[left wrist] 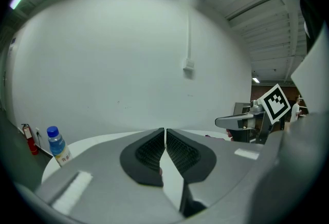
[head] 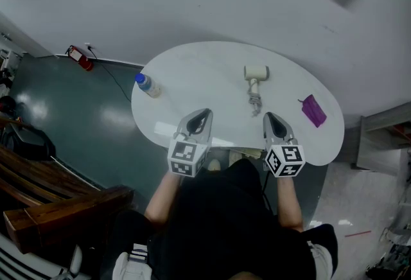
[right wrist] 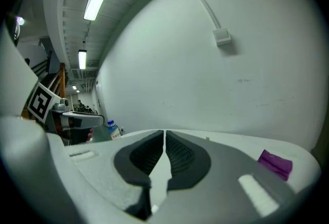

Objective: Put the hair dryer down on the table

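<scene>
A white hair dryer (head: 255,81) lies on the white oval table (head: 192,73), its head toward the wall and its cord bunched at the near end. My left gripper (head: 201,115) hovers over the near edge of the table, left of the dryer, shut and holding nothing. My right gripper (head: 270,119) hovers a little nearer than the dryer's cord, also shut and holding nothing. In the left gripper view the jaws (left wrist: 165,133) meet at the tips; in the right gripper view the jaws (right wrist: 164,135) meet too. The dryer is hidden in both gripper views.
A water bottle with a blue cap (head: 148,85) (left wrist: 57,147) (right wrist: 113,130) stands at the table's left edge. A purple object (head: 313,110) (right wrist: 275,163) lies at the right side. A white wall rises behind the table. A wooden bench (head: 51,198) stands on the floor at left.
</scene>
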Action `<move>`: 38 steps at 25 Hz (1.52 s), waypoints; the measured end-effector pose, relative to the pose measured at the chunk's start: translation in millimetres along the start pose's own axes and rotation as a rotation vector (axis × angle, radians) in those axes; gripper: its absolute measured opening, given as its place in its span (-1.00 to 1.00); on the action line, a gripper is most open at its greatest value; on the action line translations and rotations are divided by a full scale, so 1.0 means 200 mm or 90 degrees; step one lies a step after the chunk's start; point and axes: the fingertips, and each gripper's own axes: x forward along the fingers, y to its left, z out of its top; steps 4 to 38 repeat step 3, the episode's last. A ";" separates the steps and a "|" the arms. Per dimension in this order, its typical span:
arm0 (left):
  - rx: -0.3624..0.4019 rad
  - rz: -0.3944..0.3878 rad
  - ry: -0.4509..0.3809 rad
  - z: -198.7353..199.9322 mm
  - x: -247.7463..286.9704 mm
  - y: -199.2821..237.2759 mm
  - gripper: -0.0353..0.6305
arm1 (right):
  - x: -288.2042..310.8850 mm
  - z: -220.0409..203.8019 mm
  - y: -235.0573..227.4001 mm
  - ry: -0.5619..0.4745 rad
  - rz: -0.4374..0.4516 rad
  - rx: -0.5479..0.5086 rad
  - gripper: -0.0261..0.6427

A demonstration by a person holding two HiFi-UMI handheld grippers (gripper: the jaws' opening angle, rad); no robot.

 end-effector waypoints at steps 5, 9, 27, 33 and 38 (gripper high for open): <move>0.001 0.000 0.000 0.00 0.00 0.00 -0.83 | 0.00 -0.01 0.00 0.002 0.002 0.002 -0.87; 0.001 0.000 0.000 0.00 0.00 0.00 -0.83 | 0.00 -0.01 0.00 0.002 0.002 0.002 -0.87; 0.001 0.000 0.000 0.00 0.00 0.00 -0.83 | 0.00 -0.01 0.00 0.002 0.002 0.002 -0.87; 0.001 0.000 0.000 0.00 0.00 0.00 -0.83 | 0.00 -0.01 0.00 0.002 0.002 0.002 -0.87; 0.001 0.000 0.000 0.00 0.00 0.00 -0.83 | 0.00 -0.01 0.00 0.002 0.002 0.002 -0.87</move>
